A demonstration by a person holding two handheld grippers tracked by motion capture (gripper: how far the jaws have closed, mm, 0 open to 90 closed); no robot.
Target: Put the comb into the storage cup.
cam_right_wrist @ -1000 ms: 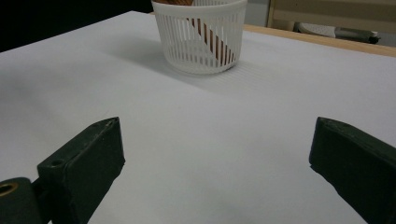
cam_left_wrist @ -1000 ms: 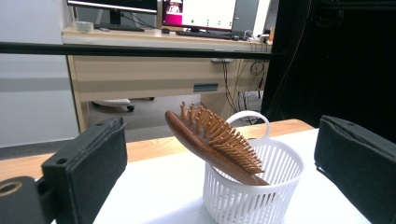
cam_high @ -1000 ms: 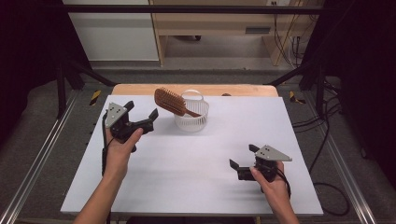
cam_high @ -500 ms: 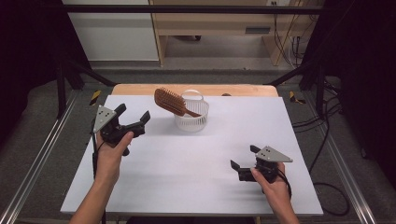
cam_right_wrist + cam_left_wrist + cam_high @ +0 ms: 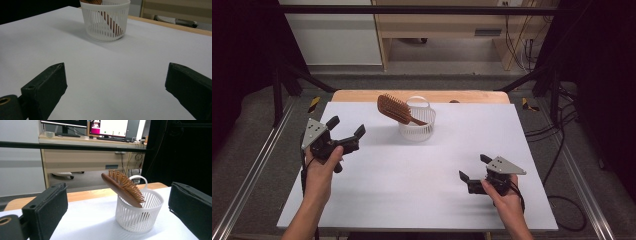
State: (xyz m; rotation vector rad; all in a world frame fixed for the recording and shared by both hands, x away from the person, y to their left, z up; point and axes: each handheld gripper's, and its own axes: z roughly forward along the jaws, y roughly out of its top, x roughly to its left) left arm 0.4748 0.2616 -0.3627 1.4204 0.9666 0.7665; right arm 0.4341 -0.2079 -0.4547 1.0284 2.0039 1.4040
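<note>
Hairbrush (image 5: pixel 396 108): standing in your basket (image 5: pixel 417 125); your left tongs (image 5: pixel 346 129), wide and empty, have backed away leftward, right tongs (image 5: pixel 472 168) wide — placement looks finished.

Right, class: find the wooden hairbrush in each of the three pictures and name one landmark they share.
High view: the hairbrush sits upper centre, tilted, its handle down in the white basket.
Left gripper view: hairbrush right of centre, leaning out of the basket toward the left.
Right gripper view: top edge, its handle seen through the basket slats.
Shared landmark: the white basket.
</note>
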